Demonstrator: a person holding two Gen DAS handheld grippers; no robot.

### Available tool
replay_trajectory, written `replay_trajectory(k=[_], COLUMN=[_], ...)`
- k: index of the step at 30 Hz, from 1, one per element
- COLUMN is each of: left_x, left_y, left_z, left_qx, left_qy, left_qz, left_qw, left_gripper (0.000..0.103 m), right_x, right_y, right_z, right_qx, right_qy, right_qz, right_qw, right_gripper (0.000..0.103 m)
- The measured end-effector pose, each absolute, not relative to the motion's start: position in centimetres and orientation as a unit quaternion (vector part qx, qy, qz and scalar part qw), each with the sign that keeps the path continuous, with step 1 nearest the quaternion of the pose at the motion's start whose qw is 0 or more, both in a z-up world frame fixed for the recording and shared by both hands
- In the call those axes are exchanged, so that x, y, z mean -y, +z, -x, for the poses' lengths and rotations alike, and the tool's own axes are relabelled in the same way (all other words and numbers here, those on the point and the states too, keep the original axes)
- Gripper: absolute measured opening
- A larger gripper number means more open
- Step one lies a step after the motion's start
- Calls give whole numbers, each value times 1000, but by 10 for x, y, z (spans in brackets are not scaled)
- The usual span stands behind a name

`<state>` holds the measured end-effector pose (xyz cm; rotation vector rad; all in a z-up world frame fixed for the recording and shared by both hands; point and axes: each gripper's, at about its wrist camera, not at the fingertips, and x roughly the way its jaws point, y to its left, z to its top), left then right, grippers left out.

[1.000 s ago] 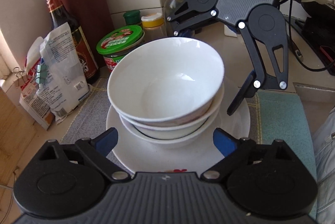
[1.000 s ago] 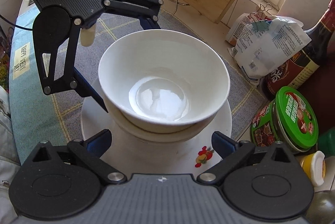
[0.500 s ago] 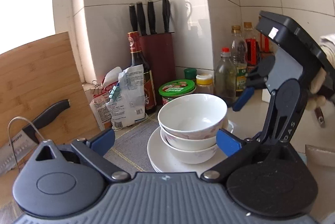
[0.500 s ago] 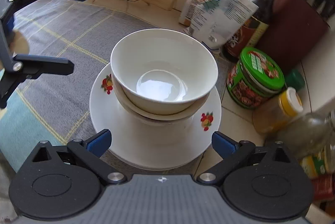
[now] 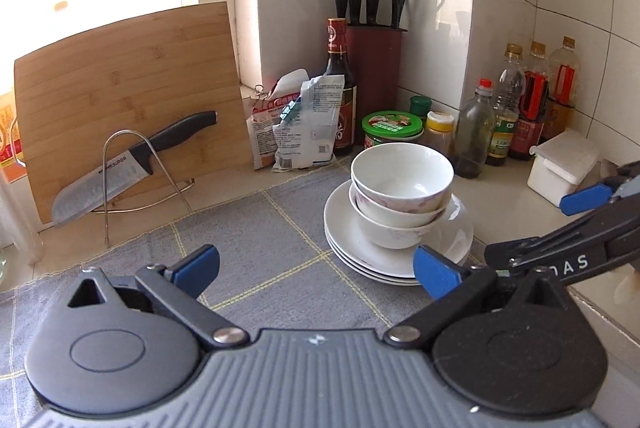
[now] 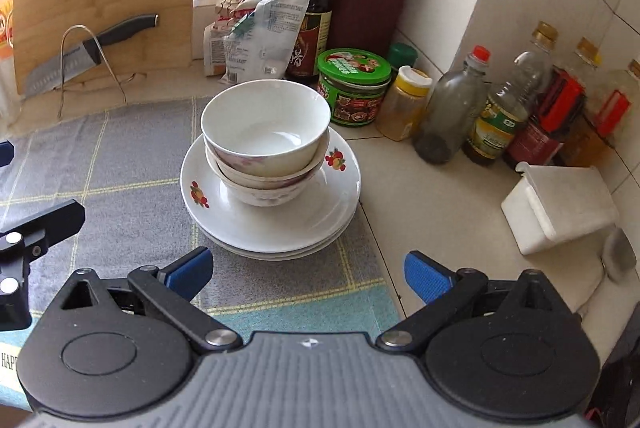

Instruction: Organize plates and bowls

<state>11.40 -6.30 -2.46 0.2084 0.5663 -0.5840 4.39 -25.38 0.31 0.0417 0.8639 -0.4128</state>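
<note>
Your left claw (image 5: pixel 316 268) and right claw (image 6: pixel 308 270) both stand wide with nothing between the pads, short of the bowls (image 6: pixel 266 136), which sit nested on the stacked plates (image 6: pixel 272 216) at the edge of the grey mat (image 6: pixel 120 164) on the bench (image 6: pixel 432 196). The stack partly overhangs the mat, so a sideways nudge could tip the bowls or slide the plates into the jar (image 6: pixel 354 86) and bottles (image 6: pixel 452 112). The knife (image 5: pixel 120 172) reads "SUPOR"; the other labels are too small to read.
</note>
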Motion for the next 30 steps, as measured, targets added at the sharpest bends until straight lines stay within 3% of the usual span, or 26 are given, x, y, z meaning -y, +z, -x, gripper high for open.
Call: replay_trajectory(k=[30], left_x=[53], left_y=[-15], left_z=[-101], left_qx=[-293], left_qy=[-263], left_qz=[-86], left_qw=[915], left_gripper=[102], right_x=[232], right_y=[19], right_z=[-16], right_qx=[-379], right_qy=[-211], right_qz=[-47], right_qw=[900], right_gripper=[103])
